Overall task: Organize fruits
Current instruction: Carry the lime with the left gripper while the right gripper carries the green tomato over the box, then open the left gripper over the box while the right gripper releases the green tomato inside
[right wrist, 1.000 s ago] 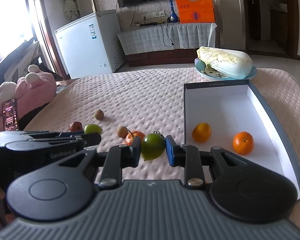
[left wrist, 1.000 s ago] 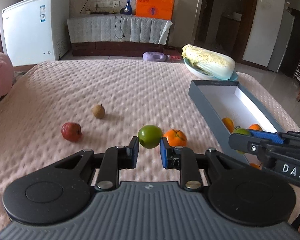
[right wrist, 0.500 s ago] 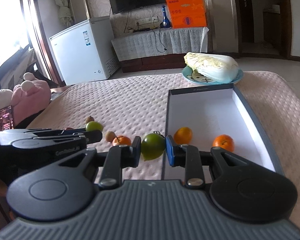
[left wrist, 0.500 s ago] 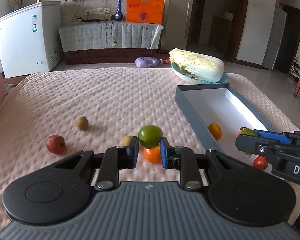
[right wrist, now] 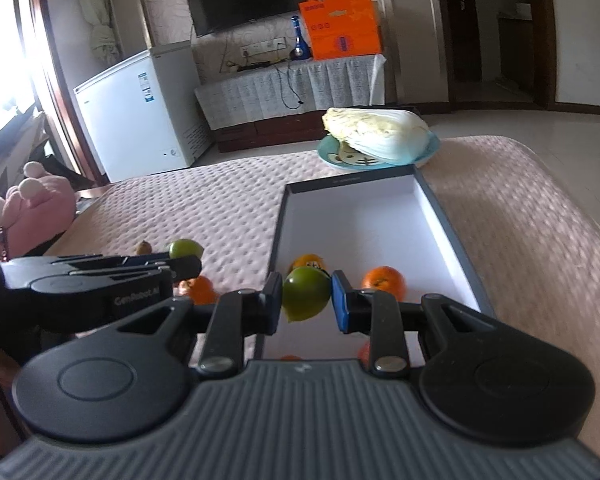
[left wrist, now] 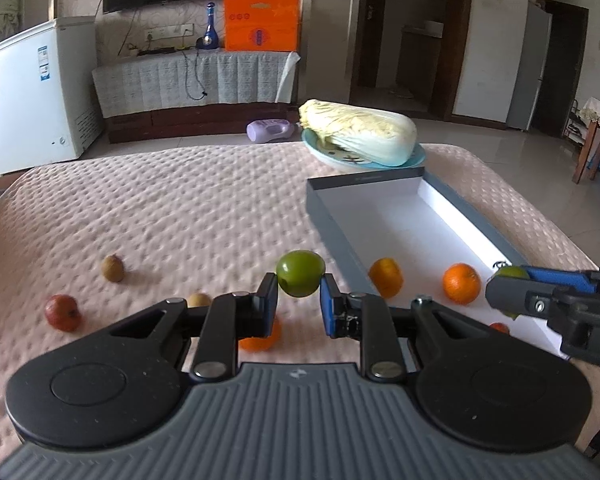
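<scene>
My left gripper (left wrist: 299,306) is shut on a green fruit (left wrist: 300,278), held above the pink quilt just left of the grey box (left wrist: 332,216). The right gripper (right wrist: 306,300) is shut on a second green fruit (right wrist: 305,298) over the near end of the box (right wrist: 278,232). Two oranges (left wrist: 386,277) (left wrist: 461,283) lie on the white floor inside. On the quilt sit a red fruit (left wrist: 62,313), a brown fruit (left wrist: 113,268), another small brown one (left wrist: 199,300) and an orange (left wrist: 260,338) partly hidden under my left fingers.
A cabbage (left wrist: 358,131) on a blue plate (left wrist: 416,158) stands just beyond the box's far end. A pink plush toy (right wrist: 36,208) lies at the bed's left edge. A white freezer (left wrist: 32,92) and a covered cabinet (left wrist: 196,80) stand behind the bed.
Both grippers have carried their green fruits to the right, toward the box; the right one now hangs over its inside. The loose fruits have slid leftward in the views.
</scene>
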A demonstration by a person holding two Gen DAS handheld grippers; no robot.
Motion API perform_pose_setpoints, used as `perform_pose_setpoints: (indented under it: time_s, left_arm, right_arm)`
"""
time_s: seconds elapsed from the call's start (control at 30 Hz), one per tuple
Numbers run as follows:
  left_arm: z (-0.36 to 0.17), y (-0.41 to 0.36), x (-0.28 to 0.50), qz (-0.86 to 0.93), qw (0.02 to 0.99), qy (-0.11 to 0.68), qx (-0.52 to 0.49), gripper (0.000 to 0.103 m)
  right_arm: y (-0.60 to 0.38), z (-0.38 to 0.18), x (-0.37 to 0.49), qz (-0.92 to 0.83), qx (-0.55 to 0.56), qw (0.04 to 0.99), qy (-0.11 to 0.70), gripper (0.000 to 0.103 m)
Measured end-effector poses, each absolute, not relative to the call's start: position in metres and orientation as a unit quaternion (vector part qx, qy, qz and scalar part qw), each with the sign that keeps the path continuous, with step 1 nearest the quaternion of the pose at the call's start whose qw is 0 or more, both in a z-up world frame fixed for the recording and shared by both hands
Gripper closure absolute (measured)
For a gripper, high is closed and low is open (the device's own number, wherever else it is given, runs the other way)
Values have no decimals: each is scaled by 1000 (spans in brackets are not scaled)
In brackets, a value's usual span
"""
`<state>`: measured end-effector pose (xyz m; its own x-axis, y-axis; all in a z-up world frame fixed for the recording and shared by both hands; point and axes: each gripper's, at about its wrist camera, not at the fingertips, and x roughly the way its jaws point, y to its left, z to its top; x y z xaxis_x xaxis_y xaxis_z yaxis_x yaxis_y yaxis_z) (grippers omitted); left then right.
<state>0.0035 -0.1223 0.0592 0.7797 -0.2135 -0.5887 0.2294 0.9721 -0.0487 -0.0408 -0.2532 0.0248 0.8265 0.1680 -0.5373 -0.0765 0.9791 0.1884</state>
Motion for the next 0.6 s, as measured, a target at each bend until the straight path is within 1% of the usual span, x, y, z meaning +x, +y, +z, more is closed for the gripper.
perform_pose_setpoints:
  time_s: [0.6]
  left_arm:
    - [53, -193, 39, -178, 934, 310, 19, 76]
  right_arm:
    - [-276, 14, -38, 36, 76, 946, 314, 74]
